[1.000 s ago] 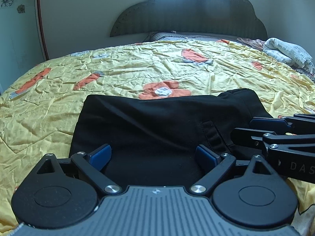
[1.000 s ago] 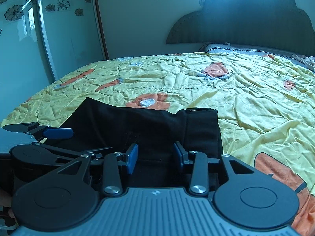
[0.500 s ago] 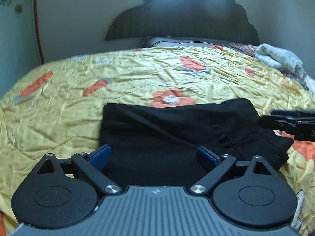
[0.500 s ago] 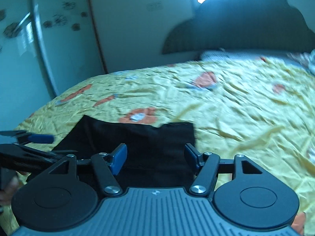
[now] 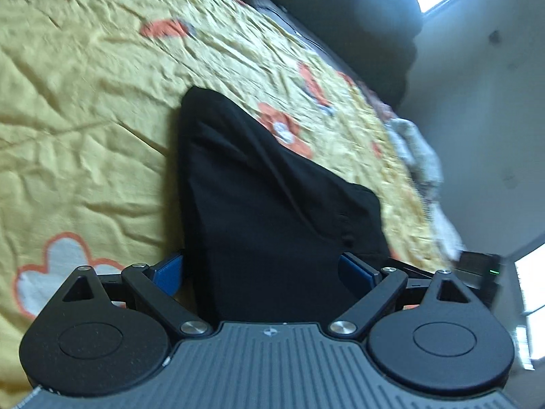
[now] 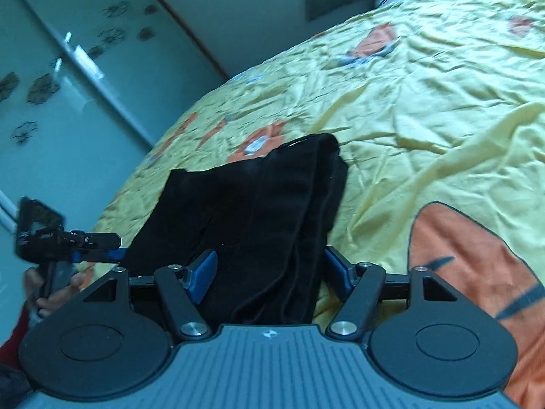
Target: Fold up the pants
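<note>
Black fabric pants (image 6: 259, 214) are seen already folded compactly on the yellow flowered bedspread (image 6: 425, 95), and both grippers' jaws are spread wide, nothing gripped.

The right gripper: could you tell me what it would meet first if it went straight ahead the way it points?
Probably the folded black pants: the right gripper is open with the cloth lying between its blue pads, the yellow floral bedspread beyond; depth is unclear.
</note>
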### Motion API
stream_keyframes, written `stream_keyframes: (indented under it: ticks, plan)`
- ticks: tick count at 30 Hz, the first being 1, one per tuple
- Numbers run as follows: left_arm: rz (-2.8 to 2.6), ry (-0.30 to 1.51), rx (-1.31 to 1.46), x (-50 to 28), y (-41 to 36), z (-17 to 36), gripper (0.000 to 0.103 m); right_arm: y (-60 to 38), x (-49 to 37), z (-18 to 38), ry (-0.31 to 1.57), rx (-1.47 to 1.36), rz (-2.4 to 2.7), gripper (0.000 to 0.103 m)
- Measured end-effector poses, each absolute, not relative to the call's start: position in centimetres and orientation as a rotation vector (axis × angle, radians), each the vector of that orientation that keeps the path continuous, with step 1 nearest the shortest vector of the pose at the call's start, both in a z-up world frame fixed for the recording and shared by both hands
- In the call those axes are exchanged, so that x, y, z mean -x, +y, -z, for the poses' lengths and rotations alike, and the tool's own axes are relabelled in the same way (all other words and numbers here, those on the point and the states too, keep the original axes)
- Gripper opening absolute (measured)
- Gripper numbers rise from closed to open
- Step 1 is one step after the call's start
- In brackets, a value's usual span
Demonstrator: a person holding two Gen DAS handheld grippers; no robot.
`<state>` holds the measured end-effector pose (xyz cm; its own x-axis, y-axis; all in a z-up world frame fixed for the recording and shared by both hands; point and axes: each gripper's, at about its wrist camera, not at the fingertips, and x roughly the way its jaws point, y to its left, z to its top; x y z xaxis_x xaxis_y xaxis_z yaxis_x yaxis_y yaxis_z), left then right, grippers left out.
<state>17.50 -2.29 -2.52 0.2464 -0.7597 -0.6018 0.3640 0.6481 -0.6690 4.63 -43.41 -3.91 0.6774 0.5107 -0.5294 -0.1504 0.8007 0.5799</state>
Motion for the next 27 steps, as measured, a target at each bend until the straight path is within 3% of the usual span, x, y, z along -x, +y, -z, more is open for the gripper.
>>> stream_keyframes:
  ticks: [12,14,15,17,21,27]
  plan:
    - [0.929,1.092,0.586,-19.2,-4.1,4.2,0.092,-44.3,-9.8,5.4,0.757,-0.752,-0.619,0.073]
    - [0.915,1.073,0.563,-18.9,-4.8,4.0,0.085,-43.2,-10.2,5.2,0.759,-0.723,-0.599,0.07]
    - [0.904,1.065,0.549,-18.7,-5.1,3.9,0.082,-42.6,-10.3,5.0,0.766,-0.692,-0.581,0.062]
    - [0.869,1.049,0.499,-18.4,-5.6,3.8,0.061,-41.9,-10.2,4.8,0.772,-0.645,-0.533,0.046]
    - [0.79,1.035,0.411,-18.1,-5.7,3.7,0.028,-41.8,-9.1,5.0,0.755,-0.647,-0.467,0.035]
    - [0.742,0.943,0.276,-16.7,-6.7,2.1,0.021,-39.9,-7.5,3.4,0.701,-0.577,-0.394,0.03]
